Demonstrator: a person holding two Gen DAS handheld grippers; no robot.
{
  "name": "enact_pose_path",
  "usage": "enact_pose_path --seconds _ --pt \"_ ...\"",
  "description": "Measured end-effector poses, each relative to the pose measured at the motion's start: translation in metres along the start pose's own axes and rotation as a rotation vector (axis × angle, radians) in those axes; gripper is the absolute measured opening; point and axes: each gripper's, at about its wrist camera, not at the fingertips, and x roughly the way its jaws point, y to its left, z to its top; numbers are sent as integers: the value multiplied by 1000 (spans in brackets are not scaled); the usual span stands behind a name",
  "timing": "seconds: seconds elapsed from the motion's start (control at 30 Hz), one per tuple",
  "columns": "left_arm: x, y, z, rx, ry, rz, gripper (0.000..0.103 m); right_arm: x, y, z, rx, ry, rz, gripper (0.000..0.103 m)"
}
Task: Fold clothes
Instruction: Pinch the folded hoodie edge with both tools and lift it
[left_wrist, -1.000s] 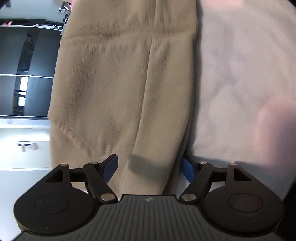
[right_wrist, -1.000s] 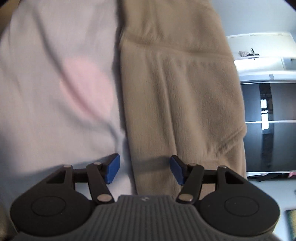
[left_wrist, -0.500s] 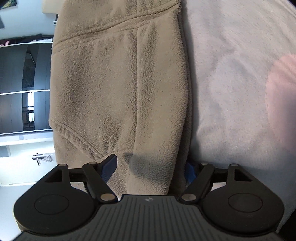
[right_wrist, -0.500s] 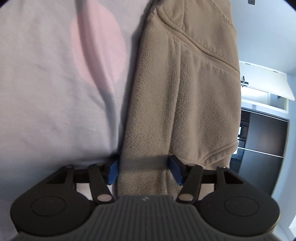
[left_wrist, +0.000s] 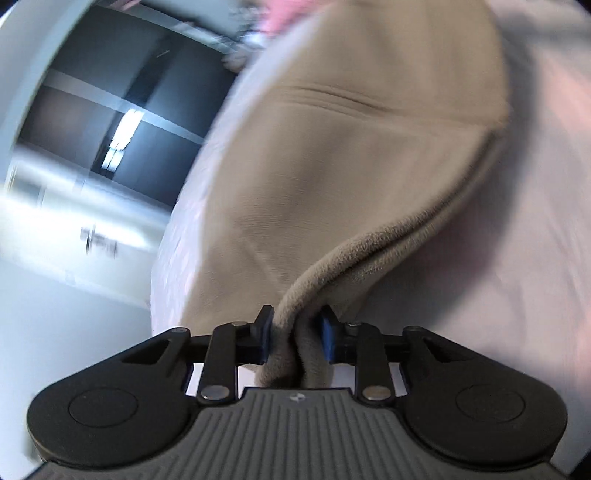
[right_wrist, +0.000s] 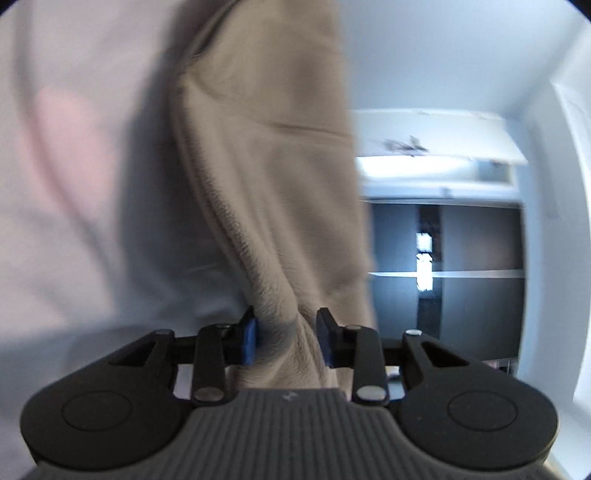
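A beige fleece garment lies on a pale sheet with pink patches. My left gripper is shut on a bunched edge of the fleece, which rises in a ridge from between the blue pads. In the right wrist view the same fleece garment hangs and stretches away from my right gripper, which is shut on a gathered fold of it. Both views are blurred by motion. The rest of the garment beyond the seams is out of frame.
The pale sheet covers the surface left of the fleece in the right wrist view. Dark glass-fronted cabinets and white furniture stand beyond the surface's edge.
Both grippers closed from open onto the fleece's edge and lifted it. The cloth now bunches between the pads, and both views tilted and blurred.
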Motion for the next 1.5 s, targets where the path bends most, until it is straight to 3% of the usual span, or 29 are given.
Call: enact_pose_path --seconds 0.1,0.3,0.43,0.57,0.63,0.73,0.8,0.83,0.97,1.1,1.17,1.4,1.5 --pt "5 28 5 -127 -8 6 20 11 -21 -3 77 24 -23 34" --pt "-10 41 -7 -230 47 5 19 33 -34 -12 125 80 23 37" --pt "-14 62 -3 -325 45 15 18 35 -28 -26 70 86 14 59" --pt "-23 87 -3 -436 21 33 17 49 -18 -44 -46 83 -27 71" --pt "-27 98 -1 -483 9 29 17 45 -12 -47 -85 69 -34 71" --pt "-41 101 -5 -483 7 50 17 38 -9 -48 -92 34 -80 68" --pt "-49 98 -6 -488 4 62 17 35 -22 -46 -54 6 -135 53" --pt "-50 100 -7 -493 2 73 17 33 -30 -45 -31 -8 -162 34" --pt "-64 104 -10 -541 -31 118 15 20 -67 -41 121 -41 -189 20" --pt "-90 129 -11 -579 -82 128 13 5 -111 -41 258 -32 -118 19" --pt "-116 144 -15 -607 -115 106 12 -23 -137 -45 352 -25 -61 18" --pt "-209 177 -34 -638 -192 2 12 -114 -228 -68 630 -1 273 18" --pt "-179 188 -17 -612 -172 0 12 -130 -244 -78 732 31 383 18"
